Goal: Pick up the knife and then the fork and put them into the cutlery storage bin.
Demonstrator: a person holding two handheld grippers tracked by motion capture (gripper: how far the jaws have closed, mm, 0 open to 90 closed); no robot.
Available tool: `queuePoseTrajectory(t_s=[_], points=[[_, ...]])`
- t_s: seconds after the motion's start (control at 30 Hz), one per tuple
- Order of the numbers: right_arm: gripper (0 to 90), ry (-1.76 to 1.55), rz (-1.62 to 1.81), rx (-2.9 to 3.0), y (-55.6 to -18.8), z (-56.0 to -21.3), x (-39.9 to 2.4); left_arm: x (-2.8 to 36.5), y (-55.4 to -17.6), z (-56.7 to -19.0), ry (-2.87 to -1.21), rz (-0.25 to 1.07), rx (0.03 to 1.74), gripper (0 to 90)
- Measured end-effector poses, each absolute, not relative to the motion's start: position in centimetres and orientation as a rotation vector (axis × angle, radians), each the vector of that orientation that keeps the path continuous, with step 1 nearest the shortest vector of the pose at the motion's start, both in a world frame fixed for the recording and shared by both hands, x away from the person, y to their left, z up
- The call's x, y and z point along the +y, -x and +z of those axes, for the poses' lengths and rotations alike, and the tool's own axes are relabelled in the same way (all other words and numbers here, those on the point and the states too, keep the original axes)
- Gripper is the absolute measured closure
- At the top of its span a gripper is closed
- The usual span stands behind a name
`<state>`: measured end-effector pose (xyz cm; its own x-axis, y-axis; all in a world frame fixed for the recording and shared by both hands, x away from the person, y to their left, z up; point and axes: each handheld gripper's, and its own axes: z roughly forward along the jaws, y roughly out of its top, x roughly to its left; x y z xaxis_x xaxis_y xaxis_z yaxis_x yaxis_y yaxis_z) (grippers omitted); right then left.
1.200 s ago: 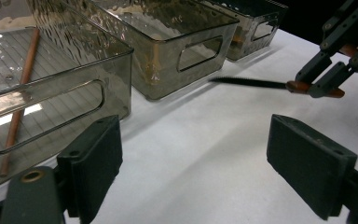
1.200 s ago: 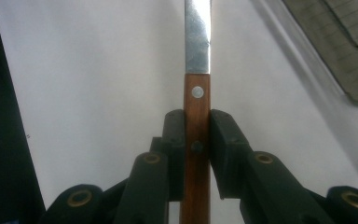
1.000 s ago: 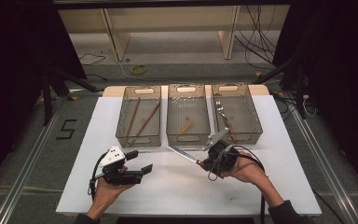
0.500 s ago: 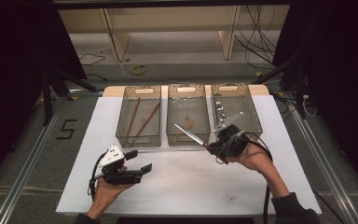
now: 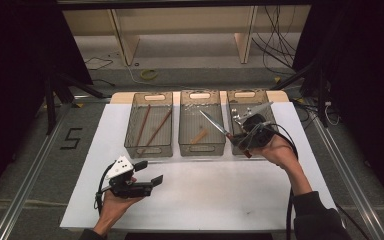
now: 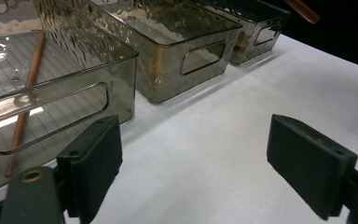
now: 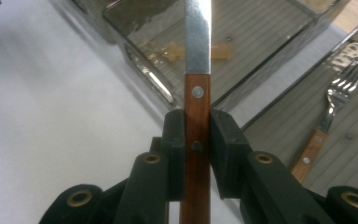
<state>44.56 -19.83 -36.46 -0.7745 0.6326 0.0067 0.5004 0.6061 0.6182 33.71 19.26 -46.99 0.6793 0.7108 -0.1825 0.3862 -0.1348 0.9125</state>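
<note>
The room is dark at the sides, but the white table (image 5: 240,195) is bright, lit from above. The clear bins (image 6: 177,60) shine with wavy glare and drop soft shadows on the table. In the right gripper view the knife blade (image 7: 198,35) gleams, and the table behind it looks blurry. The high view is a bit grainy and soft.

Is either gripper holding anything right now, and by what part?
The right gripper clamps a knife by its wooden handle, just below the blade. The left gripper is open and holds nothing.
</note>
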Motion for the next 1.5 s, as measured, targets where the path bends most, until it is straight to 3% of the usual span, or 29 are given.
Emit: queuePoseTrajectory(t_s=[0.83,1.5], points=[[77.4,-1.188,0.906,2.491,-49.7,-35.4,-22.8,19.3,-33.7,-47.0,-1.751,0.356,0.881,17.5],[77.3,-1.402,0.797,2.384,-52.9,-37.5,-24.9,19.3,-33.7,-47.0,-1.75,0.358,0.882,17.5]])
